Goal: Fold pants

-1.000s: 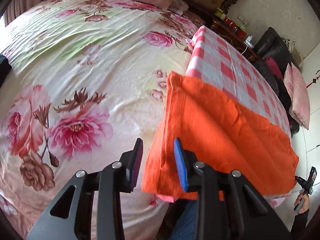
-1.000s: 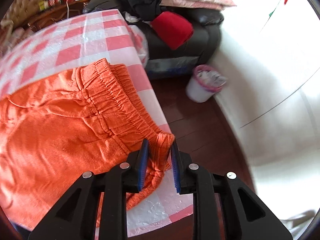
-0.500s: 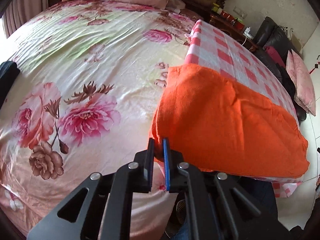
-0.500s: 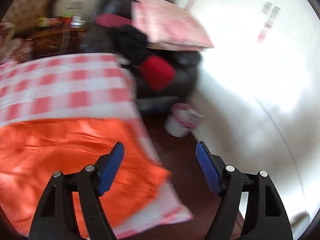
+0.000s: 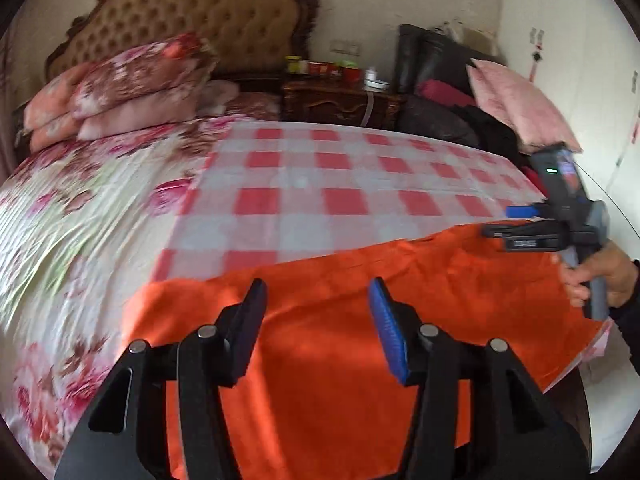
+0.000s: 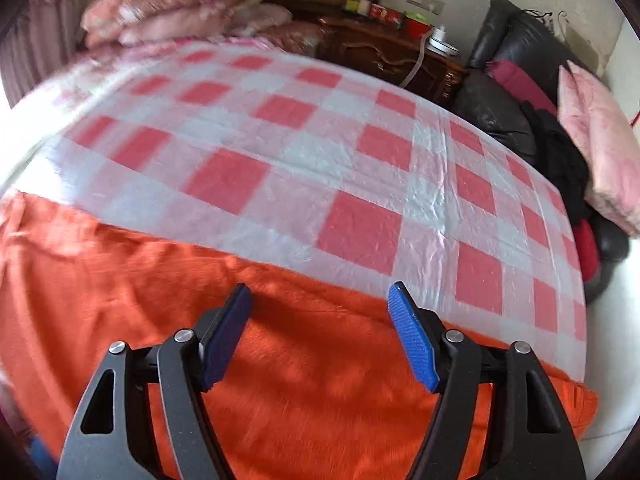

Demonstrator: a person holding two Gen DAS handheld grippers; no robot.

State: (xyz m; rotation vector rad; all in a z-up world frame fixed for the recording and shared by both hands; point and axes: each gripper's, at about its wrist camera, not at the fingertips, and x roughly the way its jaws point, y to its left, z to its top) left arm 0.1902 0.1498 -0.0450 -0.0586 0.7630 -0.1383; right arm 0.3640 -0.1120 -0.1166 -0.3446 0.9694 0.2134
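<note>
1. left wrist view: my left gripper (image 5: pixel 318 312) has its jaws wide apart and holds nothing; it hangs over the near part of the orange pants (image 5: pixel 340 360).
2. the orange pants lie flat in a long band along the near edge of the bed, resting on the red-and-white checkered sheet (image 5: pixel 320 184), with their left end reaching the floral bedspread (image 5: pixel 80 208).
3. in the same view i see my right gripper (image 5: pixel 516 220) at the far right end of the pants, held by my right hand (image 5: pixel 604 280); its blue pad sits above the fabric, and i cannot tell from here whether it touches the cloth.
4. right wrist view: the right gripper (image 6: pixel 320 320) shows both blue pads spread far apart with only orange pants (image 6: pixel 300 360) beneath the gap, nothing pinched.
5. the pants' far edge runs across the checkered sheet (image 6: pixel 360 160) just ahead of the fingertips.
6. beyond the bed i see stacked floral pillows (image 5: pixel 132 80) against a tufted headboard (image 5: pixel 208 20), a dark wooden nightstand (image 5: pixel 340 100) with small jars on top, and a black leather sofa (image 6: pixel 504 80) carrying a pink cushion (image 5: pixel 516 104) and dark clothing.
</note>
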